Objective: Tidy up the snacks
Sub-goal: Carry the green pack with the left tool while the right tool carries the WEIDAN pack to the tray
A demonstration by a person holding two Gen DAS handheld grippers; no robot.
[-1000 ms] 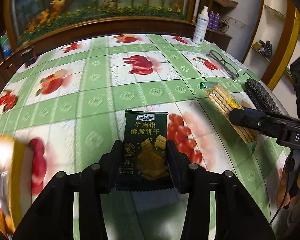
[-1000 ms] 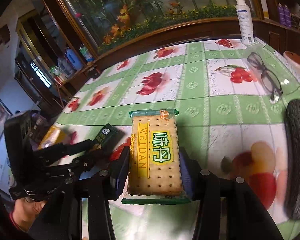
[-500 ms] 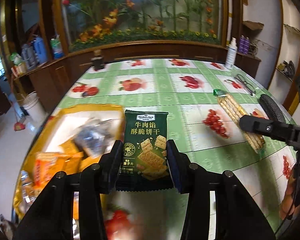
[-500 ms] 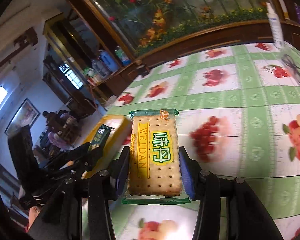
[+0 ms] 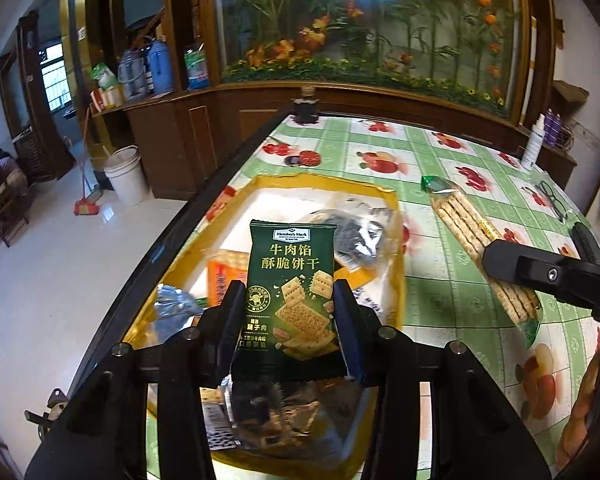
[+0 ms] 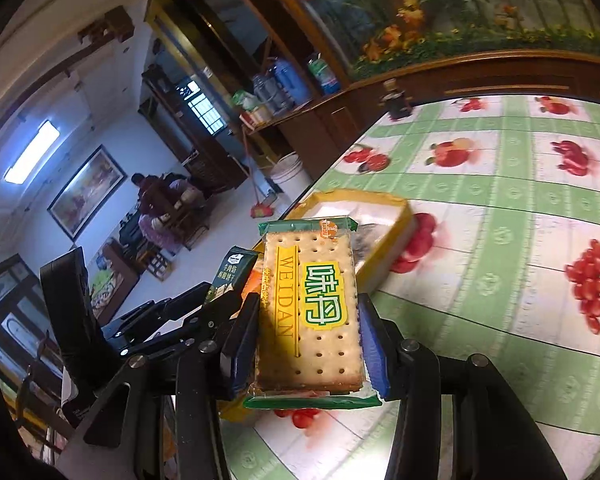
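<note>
My left gripper (image 5: pixel 290 320) is shut on a dark green biscuit packet (image 5: pixel 292 280) and holds it above a yellow box (image 5: pixel 396 216) that holds several snack packs. My right gripper (image 6: pixel 308 340) is shut on a clear WEIDAN cracker pack (image 6: pixel 312 304) and holds it in the air to the right of the box (image 6: pixel 396 216). The cracker pack (image 5: pixel 480 240) and a right finger (image 5: pixel 540 272) show at the right of the left wrist view. The left gripper and green packet (image 6: pixel 232 272) show at the left of the right wrist view.
The table has a green and white fruit-print cloth (image 5: pixel 440 152). Glasses (image 5: pixel 552 196), a white spray bottle (image 5: pixel 534 144) and a dark oblong object (image 5: pixel 588 240) lie at the right. A small dark jar (image 5: pixel 305 108) stands at the far edge. The table's left edge drops to the floor.
Both grippers have swung left with their packs. The left gripper now hangs over the yellow box, which fills the lower view. The right gripper has come closer to the box.
</note>
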